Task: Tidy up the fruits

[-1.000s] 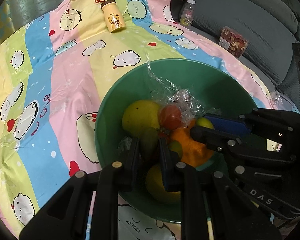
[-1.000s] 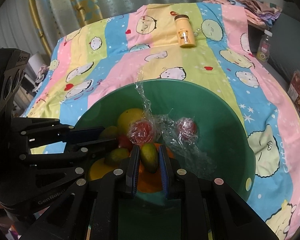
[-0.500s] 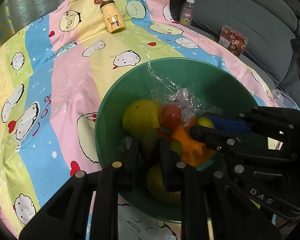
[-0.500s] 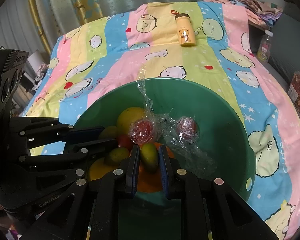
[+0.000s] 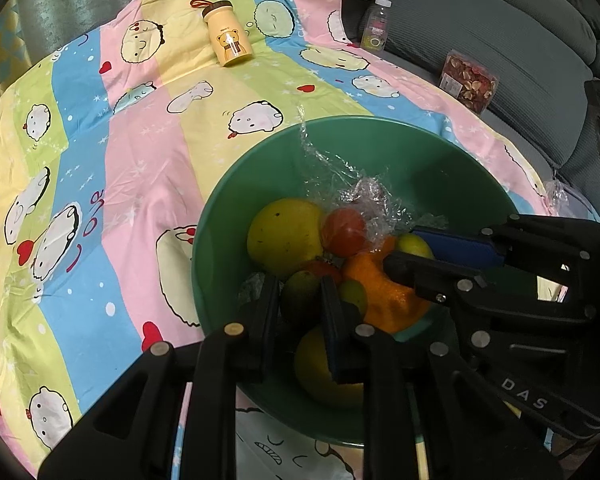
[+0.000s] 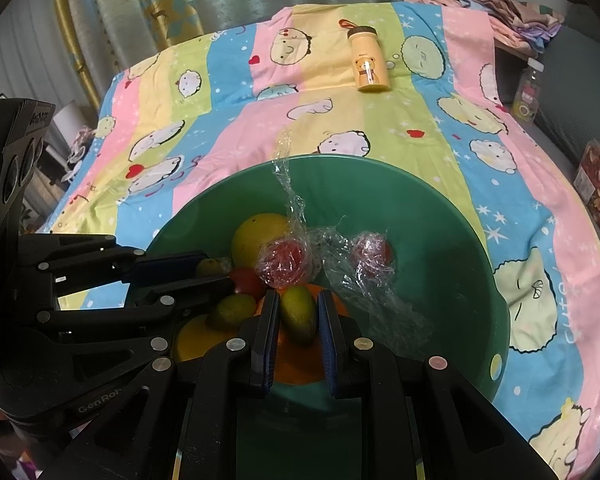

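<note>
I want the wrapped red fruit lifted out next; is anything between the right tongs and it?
Yes. The right tongs are shut on a green mango, which sits directly before the wrapped red fruit.

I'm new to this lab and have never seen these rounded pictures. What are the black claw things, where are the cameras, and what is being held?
There is no robot here: a person holds two hand grippers, each with a fisheye camera looking along its two fingers. One picture is from the left gripper, the other from the right gripper; each gripper also shows in the other's view.

Both reach into a green bowl of fruit standing on a striped cartoon bedsheet. Each is shut on a small green mango: the left's, the right's. A large yellow fruit, an orange and plastic-wrapped red fruits lie in the bowl too. A yellow bear bottle lies farther back.
</note>
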`<state>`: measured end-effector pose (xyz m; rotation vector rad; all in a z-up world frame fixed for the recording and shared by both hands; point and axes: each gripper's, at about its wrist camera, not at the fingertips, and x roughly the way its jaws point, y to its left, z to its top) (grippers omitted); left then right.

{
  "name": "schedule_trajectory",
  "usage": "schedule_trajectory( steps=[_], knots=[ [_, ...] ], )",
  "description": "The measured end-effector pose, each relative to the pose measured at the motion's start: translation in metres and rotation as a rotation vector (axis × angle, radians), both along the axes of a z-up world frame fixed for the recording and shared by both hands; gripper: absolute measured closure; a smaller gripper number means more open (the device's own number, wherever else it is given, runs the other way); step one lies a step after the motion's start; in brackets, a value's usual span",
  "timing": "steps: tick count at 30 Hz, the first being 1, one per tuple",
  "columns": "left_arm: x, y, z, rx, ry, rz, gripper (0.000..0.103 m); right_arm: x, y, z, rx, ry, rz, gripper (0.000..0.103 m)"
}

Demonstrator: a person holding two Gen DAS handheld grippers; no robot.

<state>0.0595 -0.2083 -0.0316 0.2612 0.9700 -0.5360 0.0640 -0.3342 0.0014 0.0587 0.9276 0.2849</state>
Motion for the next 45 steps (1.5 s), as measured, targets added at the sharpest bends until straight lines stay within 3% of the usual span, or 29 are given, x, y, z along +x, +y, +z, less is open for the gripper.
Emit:
schedule_trajectory(
  steps=[3,7,15,18,28,35,41,45],
  knots=[
    [0.000,0.001,0.000,0.000,-0.005,0.005,0.081,0.000,-0.001,0.000,-0.001,0.002,-0.007,0.082],
    [0.001,0.003,0.002,-0.002,-0.019,0.017,0.070,-0.001,-0.007,-0.001,-0.002,0.001,-0.012,0.082],
    [-0.003,0.004,0.007,-0.015,-0.037,0.019,0.065,-0.003,-0.008,0.002,-0.007,-0.005,-0.021,0.082],
    [-0.004,0.007,0.010,-0.020,-0.049,0.028,0.057,-0.006,-0.008,0.006,-0.006,-0.012,-0.028,0.082],
    [-0.012,0.011,0.018,-0.043,-0.067,0.034,0.050,-0.014,-0.007,0.014,-0.029,-0.028,-0.050,0.078],
    [-0.018,0.020,0.027,-0.057,-0.092,0.058,0.039,-0.024,-0.012,0.024,-0.065,-0.053,-0.094,0.050],
    [-0.028,0.029,0.043,-0.067,-0.130,0.082,0.021,-0.035,-0.012,0.039,-0.097,-0.079,-0.100,0.044],
    [-0.036,0.039,0.054,-0.084,-0.152,0.096,0.020,-0.046,-0.011,0.052,-0.133,-0.118,-0.108,0.023]
  ],
)
